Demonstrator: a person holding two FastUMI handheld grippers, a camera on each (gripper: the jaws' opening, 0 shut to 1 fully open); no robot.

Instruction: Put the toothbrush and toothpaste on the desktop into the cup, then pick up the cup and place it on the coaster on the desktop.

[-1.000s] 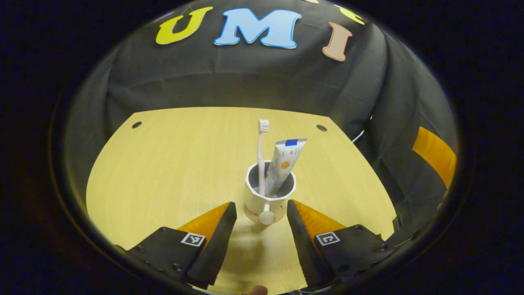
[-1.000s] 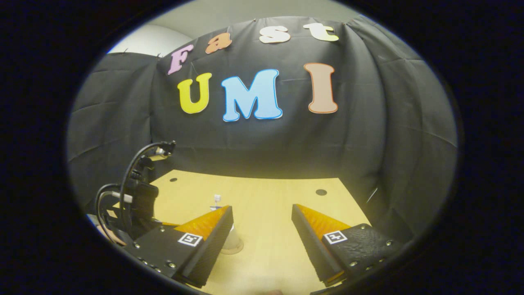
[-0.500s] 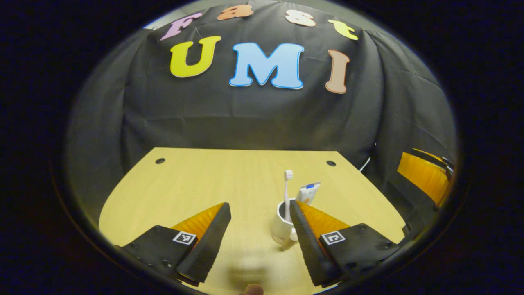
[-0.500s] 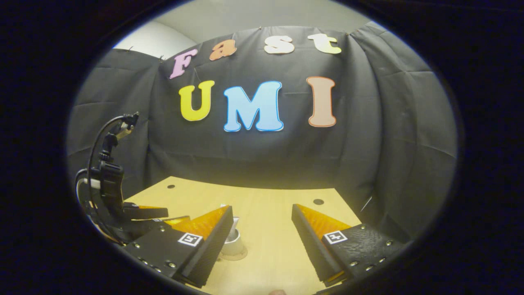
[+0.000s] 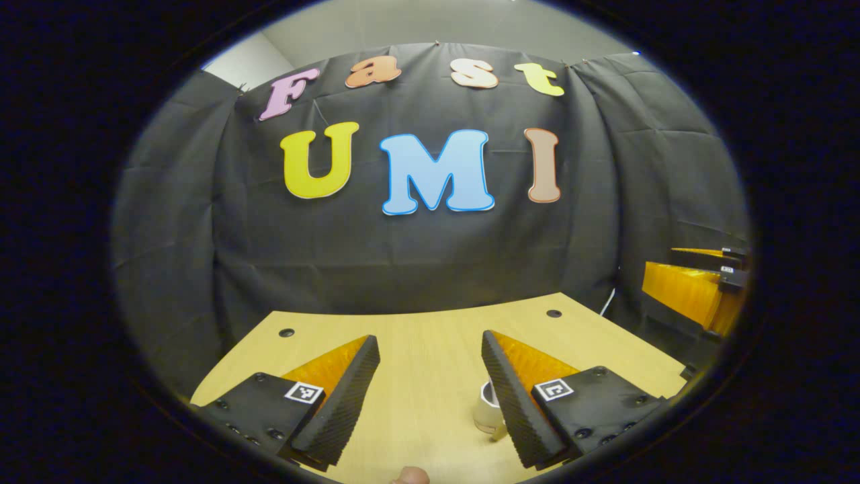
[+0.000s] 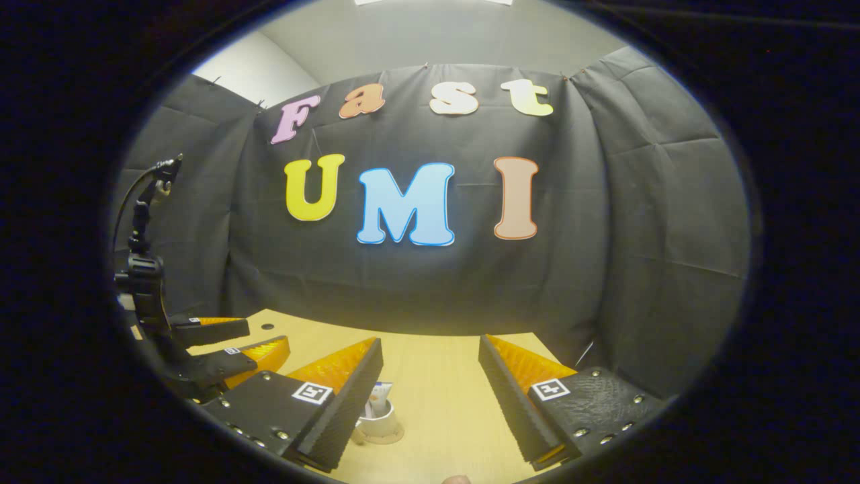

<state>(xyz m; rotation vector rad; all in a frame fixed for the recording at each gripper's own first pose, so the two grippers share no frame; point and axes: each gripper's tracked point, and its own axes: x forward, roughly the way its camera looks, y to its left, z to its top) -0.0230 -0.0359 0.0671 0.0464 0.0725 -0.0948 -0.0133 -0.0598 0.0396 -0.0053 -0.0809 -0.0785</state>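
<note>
Left gripper view: left gripper [image 5: 430,363] jaws apart over the wooden desktop [image 5: 430,336], holding nothing; white cup [image 5: 488,409] just beside its right finger, partly hidden. Right gripper view: right gripper [image 6: 430,363] also spread wide, empty. Cup [image 6: 378,423] stands on the coaster [image 6: 383,437], toothpaste [image 6: 380,396] inside, label unreadable. Square tags on fingers.

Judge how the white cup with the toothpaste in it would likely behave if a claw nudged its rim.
The cup looks rigid and glossy, so probably slippery. The toothpaste stands above the rim, so a nudge there may tip it. Its base seems to sit on a coaster, which might slide.
</note>
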